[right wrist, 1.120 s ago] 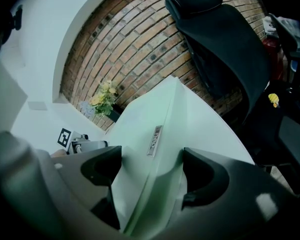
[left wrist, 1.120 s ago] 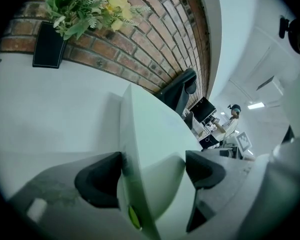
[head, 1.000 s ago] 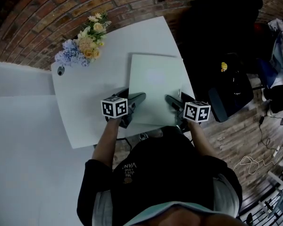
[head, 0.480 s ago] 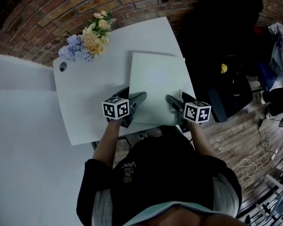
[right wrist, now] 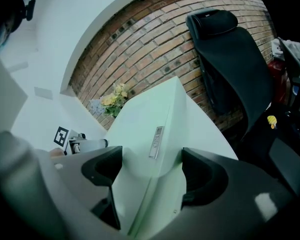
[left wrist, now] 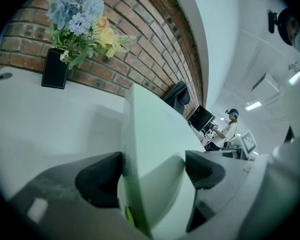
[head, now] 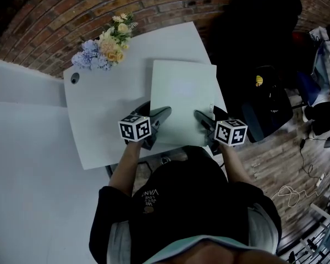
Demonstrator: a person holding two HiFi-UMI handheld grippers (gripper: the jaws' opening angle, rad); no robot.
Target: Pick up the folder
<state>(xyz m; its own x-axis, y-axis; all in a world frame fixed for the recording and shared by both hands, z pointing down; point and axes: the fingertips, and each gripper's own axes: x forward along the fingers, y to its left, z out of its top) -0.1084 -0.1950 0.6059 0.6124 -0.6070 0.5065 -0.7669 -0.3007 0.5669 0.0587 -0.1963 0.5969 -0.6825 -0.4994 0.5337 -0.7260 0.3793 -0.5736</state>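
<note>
- On the white, round-cornered table (head: 107, 122) the pale green, flat, card-covered folder (head: 181, 98) lies with its near edge toward the person. From the head view it looks flat on the tabletop, not raised.
- At the folder's near left corner, the left gripper (left wrist: 152, 171) has its jaws spread wide. The folder's left edge runs up between them. The left pad is touching or just beside that edge, and the right pad stands over the cover. Nothing is pinched.
- At the near right corner, the right gripper (right wrist: 152, 171) is likewise wide open. The folder's corner and the small rectangular label (right wrist: 156, 141) on its edge show in the gap between the dark pads, which are not closed on the cover.
- Done, as I judge it: both grippers have reached the folder and are set at its two near corners.
- Left to do: close on the folder and raise it off the table. No lift shows yet.
- Beyond the folder's far left corner, a bunch of blue and yellow flowers (head: 104, 51) stands against the red brick wall (head: 55, 21), well apart from both grippers.
</note>
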